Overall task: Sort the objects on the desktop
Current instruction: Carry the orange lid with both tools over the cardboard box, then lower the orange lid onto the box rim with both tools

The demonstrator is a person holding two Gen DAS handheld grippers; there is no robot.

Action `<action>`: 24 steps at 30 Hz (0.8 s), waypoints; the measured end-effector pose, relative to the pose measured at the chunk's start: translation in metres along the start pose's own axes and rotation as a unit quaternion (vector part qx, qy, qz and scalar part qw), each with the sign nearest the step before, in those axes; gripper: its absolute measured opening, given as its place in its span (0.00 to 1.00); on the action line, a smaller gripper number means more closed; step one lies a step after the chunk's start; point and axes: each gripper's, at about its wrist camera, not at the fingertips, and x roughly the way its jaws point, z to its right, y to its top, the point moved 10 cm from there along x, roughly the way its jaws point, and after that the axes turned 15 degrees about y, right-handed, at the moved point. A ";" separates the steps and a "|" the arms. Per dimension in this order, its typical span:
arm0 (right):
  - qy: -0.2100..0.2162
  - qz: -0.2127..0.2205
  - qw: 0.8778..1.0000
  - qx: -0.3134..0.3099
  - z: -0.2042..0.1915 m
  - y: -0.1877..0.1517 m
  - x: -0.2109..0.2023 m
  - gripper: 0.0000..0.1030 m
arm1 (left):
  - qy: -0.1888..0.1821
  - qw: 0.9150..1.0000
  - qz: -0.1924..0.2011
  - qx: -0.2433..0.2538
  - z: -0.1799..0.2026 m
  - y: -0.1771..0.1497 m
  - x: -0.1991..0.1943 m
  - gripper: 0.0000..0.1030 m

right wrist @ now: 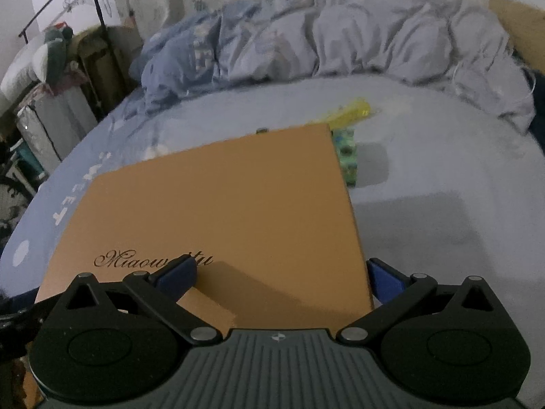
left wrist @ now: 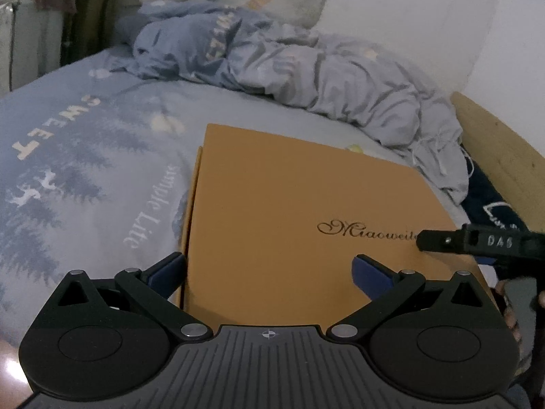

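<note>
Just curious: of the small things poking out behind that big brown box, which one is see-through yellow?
The long yellow item lying farthest back on the bed; the green patterned pack sits nearer, against the brown box edge.

dim bedroom, rumpled blue bedding (right wrist: 340,41)

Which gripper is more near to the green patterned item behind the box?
Right. The right gripper straddles the box's right edge, the side where the green item sits. The left gripper straddles the opposite edge.

One tan cardboard box (right wrist: 218,211) on bed (right wrist: 425,177). One yellow packet (right wrist: 351,110) and one green patterned pack (right wrist: 347,156) beside box's far right corner. One crumpled duvet (right wrist: 340,41) along far edge.
</note>
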 end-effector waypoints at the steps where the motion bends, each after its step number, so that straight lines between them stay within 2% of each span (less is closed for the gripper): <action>1: 0.006 -0.004 1.000 0.001 0.001 -0.001 0.001 1.00 | 0.000 1.000 -0.006 0.004 0.000 -0.003 0.003 1.00; 10: 0.031 -0.015 0.999 0.012 0.006 -0.004 0.001 1.00 | -0.010 1.000 -0.016 -0.010 -0.005 -0.006 0.006 1.00; 19: 0.033 -0.043 0.999 0.008 0.011 -0.020 -0.002 1.00 | -0.019 1.000 -0.022 -0.011 -0.004 -0.008 0.007 1.00; 24: 0.040 -0.041 0.998 0.017 0.018 -0.028 -0.010 1.00 | -0.021 0.999 -0.025 -0.018 -0.005 -0.009 0.008 1.00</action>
